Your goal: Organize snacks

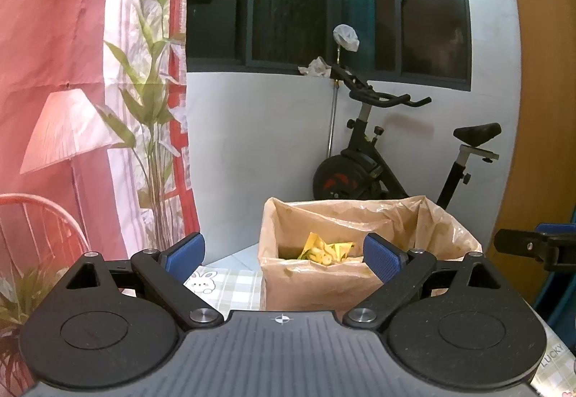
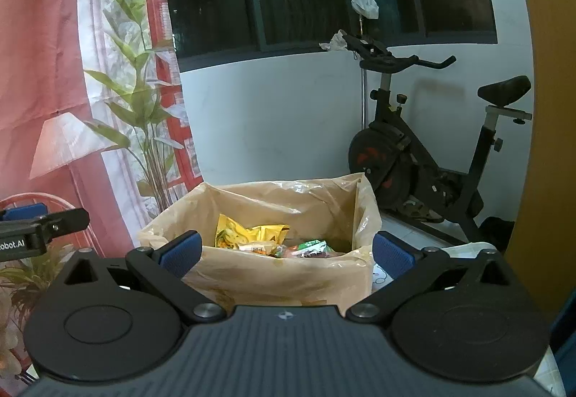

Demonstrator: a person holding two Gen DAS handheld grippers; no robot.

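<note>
A cardboard box lined with a tan plastic bag [image 1: 324, 282] [image 2: 288, 278] stands on the table ahead of both grippers. Inside lie a yellow snack packet [image 1: 325, 247] [image 2: 248, 235] and, in the right wrist view, a green packet [image 2: 313, 246] and other small wrappers. My left gripper [image 1: 284, 253] is open and empty, held in front of the box's left part. My right gripper [image 2: 286, 251] is open and empty, its fingers spread as wide as the box, just in front of it. The right gripper also shows at the right edge of the left wrist view [image 1: 532, 246].
The table has a checked cloth with a rabbit print [image 1: 223, 285]. A black exercise bike [image 2: 424, 152] stands behind the box by the white wall. A pink printed curtain with a plant and lamp [image 1: 90, 109] hangs at the left. A wooden panel [image 2: 547, 109] is at the right.
</note>
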